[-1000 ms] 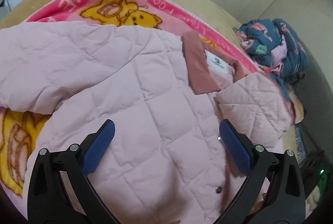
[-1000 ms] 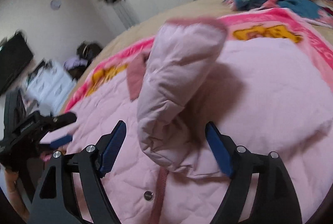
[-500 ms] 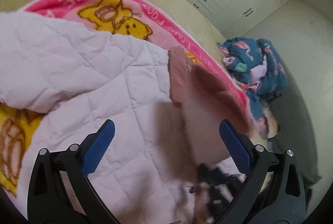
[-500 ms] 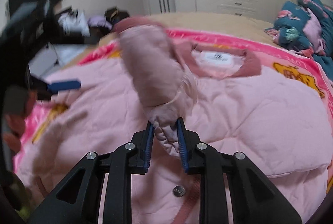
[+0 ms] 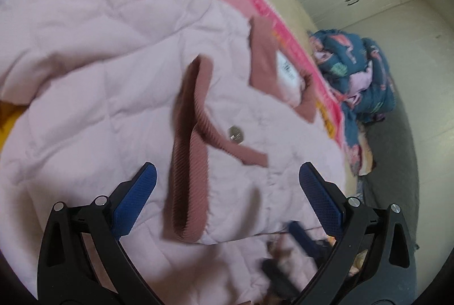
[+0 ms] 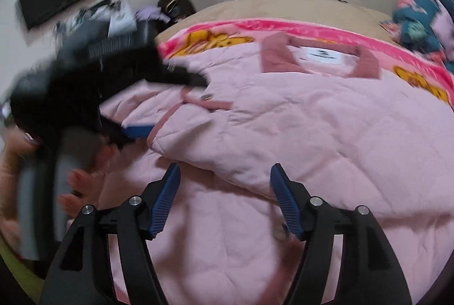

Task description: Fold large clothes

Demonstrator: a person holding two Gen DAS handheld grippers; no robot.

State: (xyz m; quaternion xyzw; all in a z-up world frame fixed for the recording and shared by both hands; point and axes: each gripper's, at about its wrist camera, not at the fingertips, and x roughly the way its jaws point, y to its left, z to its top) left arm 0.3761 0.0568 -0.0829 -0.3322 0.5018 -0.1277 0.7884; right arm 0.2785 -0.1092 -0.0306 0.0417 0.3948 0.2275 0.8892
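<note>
Both claws stand apart and hold nothing; the right gripper (image 6: 225, 198) has its jaws opening, empty, just above the pink quilted jacket (image 6: 298, 134); the left gripper (image 5: 227, 188) gapes wide over the folded-in sleeve (image 5: 241, 191) and its ribbed cuff (image 5: 190, 177); the jacket lies spread on a pink cartoon blanket (image 5: 255, 4) on the bed (image 6: 269, 7), collar (image 6: 320, 58) toward the far edge.

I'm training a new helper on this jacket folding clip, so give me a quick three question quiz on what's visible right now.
1. True or false: the sleeve lies folded across the jacket front.
2. What colour is the jacket's collar: (a) blue, (b) dusty rose, (c) yellow?
3. What is between the right tool fingers?

Key: 1 true; 2 b; 3 nothing gripped, its jaws are opening above the jacket.
</note>
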